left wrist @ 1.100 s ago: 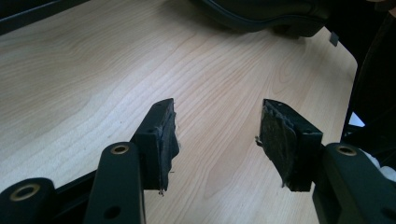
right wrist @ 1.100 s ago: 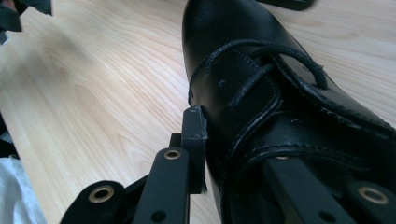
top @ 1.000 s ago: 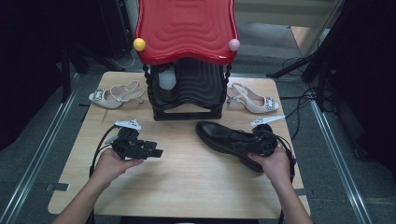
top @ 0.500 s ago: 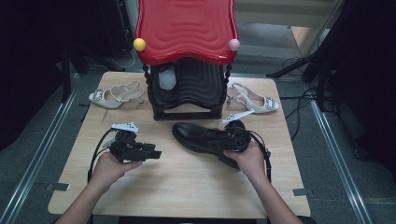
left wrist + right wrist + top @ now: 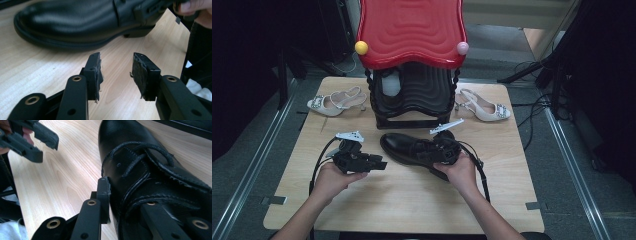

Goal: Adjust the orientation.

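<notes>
shoe: we see the black shoe (image 5: 412,148) on the worktop (image 5: 412,200) before the rack (image 5: 412,100), long axis across, toe toward our left.
right hand-held gripper (image 5: 443,150): clamped on its heel end.
left hand-held gripper (image 5: 379,164): empty, jaws apart, just been closing; toe probably just ahead.

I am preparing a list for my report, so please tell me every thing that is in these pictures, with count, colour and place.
black shoe: 1, black, table centre, in front of the rack, held at its rear by the right tool.
heeled sandals: 2, pale cream; one left of the rack, one right of it.
shoe rack: 1, black frame with red wavy top, back of table.
balls: 2, yellow and pink, at the top's front corners.
table: 1, light wood.
left tool: 1, black, jaws apart and just been closing, nothing between them, near the shoe toe.
right tool: 1, black, shut on the shoe.
</notes>
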The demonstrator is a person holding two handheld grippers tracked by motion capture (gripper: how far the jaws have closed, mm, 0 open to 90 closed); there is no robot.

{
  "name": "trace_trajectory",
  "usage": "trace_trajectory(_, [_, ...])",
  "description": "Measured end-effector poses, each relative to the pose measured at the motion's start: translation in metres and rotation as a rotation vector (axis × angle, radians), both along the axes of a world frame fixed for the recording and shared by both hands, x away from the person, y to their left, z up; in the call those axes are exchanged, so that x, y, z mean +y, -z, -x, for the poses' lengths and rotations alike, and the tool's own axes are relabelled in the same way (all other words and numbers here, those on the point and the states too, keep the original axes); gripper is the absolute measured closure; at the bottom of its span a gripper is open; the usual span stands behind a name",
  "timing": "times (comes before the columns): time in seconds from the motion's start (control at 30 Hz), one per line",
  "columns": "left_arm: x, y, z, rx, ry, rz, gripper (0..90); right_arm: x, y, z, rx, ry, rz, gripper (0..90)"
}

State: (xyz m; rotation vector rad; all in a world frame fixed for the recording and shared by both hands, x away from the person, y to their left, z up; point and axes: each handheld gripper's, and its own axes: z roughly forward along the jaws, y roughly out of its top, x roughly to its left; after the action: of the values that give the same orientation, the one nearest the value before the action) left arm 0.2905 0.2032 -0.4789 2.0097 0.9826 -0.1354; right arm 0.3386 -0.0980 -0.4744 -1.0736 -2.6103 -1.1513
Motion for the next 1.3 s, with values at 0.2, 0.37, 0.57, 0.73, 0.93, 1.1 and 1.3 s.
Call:
trace_trajectory(0.2, [-0.001, 0.000, -0.002, -0.013, 0.005, 0.015, 70.6, -0.010, -0.001, 0.002, 0.014, -0.018, -0.027, 63.7])
trace_trajectory(0.37, [-0.001, 0.001, -0.006, -0.013, -0.005, -0.001, 75.3, -0.039, -0.016, 0.007, -0.013, 0.001, -0.071, 68.0])
trace_trajectory(0.57, [-0.010, -0.004, -0.015, -0.011, 0.011, -0.022, 83.3, -0.073, -0.027, 0.005, -0.057, 0.040, -0.075, 83.3])
trace_trajectory(0.73, [-0.019, -0.013, -0.028, -0.010, 0.007, -0.017, 85.9, -0.088, -0.032, -0.007, -0.079, 0.065, -0.093, 88.9])
trace_trajectory(0.93, [-0.035, -0.006, -0.038, -0.014, -0.016, -0.004, 86.0, -0.104, -0.026, -0.031, -0.112, 0.111, -0.072, 90.0])
trace_trajectory(1.1, [-0.042, 0.004, -0.034, -0.008, -0.020, -0.020, 86.0, -0.101, -0.007, -0.033, -0.115, 0.096, -0.034, 90.0])
trace_trajectory(1.3, [-0.055, 0.011, -0.030, -0.003, -0.001, -0.026, 87.5, -0.091, 0.004, -0.032, -0.083, 0.075, 0.017, 90.0])
